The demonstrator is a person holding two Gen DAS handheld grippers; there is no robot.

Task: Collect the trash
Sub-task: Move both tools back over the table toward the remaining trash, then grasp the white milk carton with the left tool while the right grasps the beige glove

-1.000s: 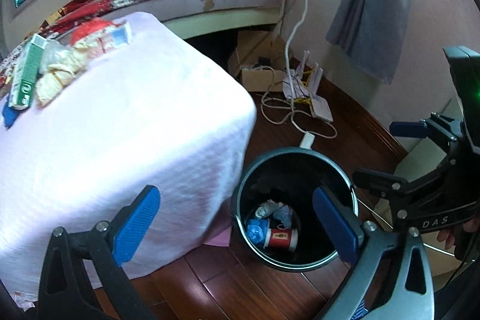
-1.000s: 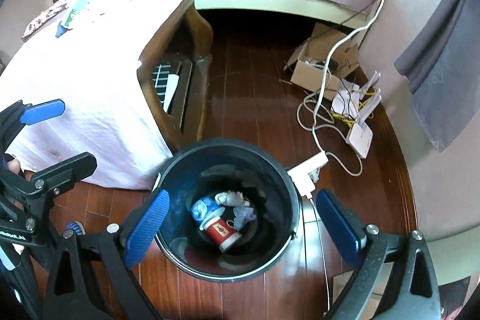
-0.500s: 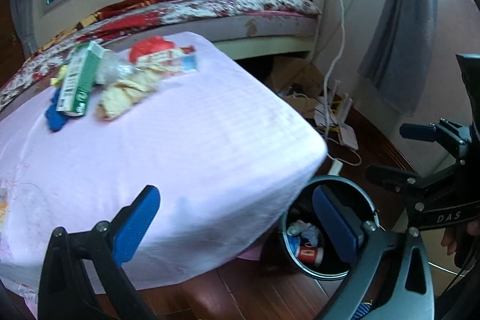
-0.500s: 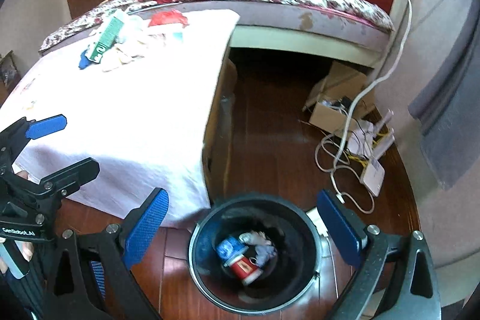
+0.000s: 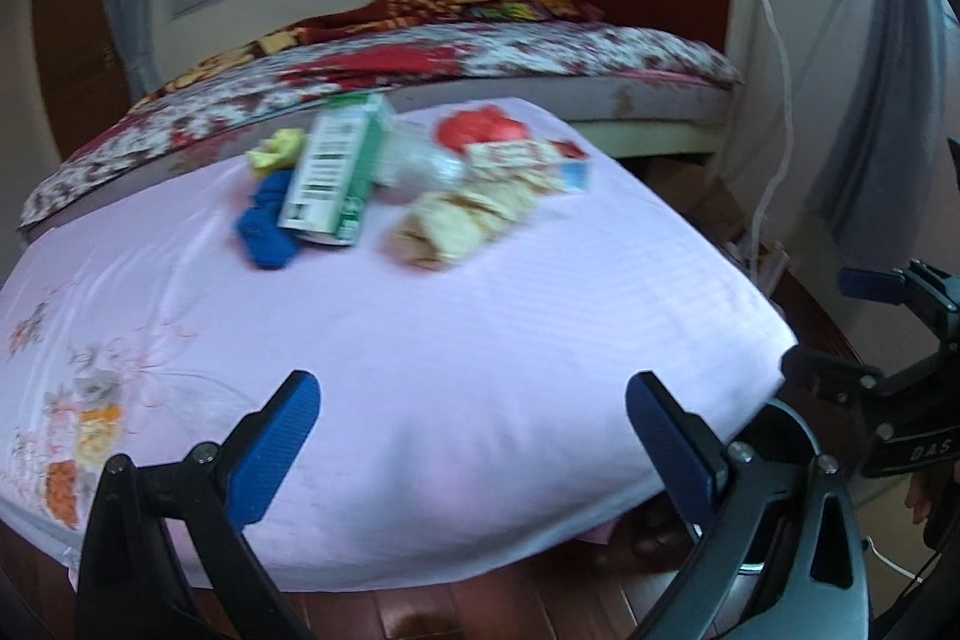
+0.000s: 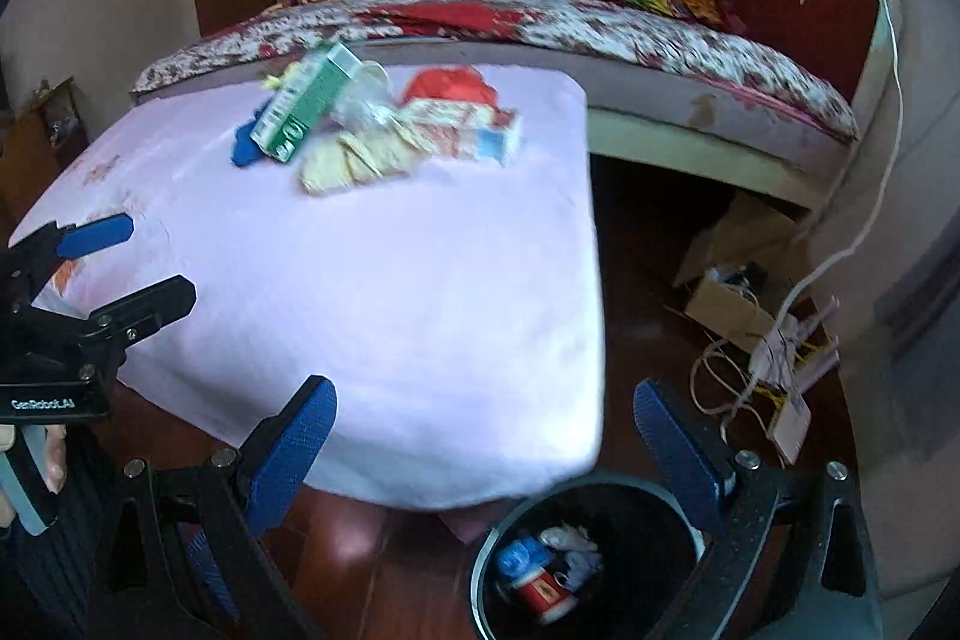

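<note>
At the far edge of the table draped in a pale pink cloth [image 5: 420,328], a loose heap of litter is waiting: a green and white drink carton [image 5: 336,169] is lying on its side, partly over a crumpled blue wrapper [image 5: 264,232], with a yellow-green scrap [image 5: 277,148] just behind them. Beside the carton a clear crumpled plastic cup [image 5: 420,163] is resting, then a red crumpled wrapper [image 5: 477,130], a red, white and blue snack packet [image 5: 528,160] and a pale yellow crinkled wrapper [image 5: 456,223] nearest the middle of the cloth. The motion blur makes finer detail hard to read.

The left gripper [image 5: 474,436] is hovering over the near edge of the table with its blue-padded jaws spread wide and nothing between them. The right gripper [image 6: 486,436] is hanging off the near right corner, jaws equally wide and empty, above the round black bin [image 6: 660,505] standing on the wooden floor just beside that corner; a few pieces, among them a red and white cup [image 6: 543,589], are already lying in it.

The step in hand appears to be the reach for the next piece, with neither gripper touching anything yet. The next move is calling for one gripper to travel across the cloth to the far-edge heap. The yellow wrapper is sitting nearest and unobstructed, so it looks the easiest pick; the carton would need jaws set across its narrow faces.
</note>
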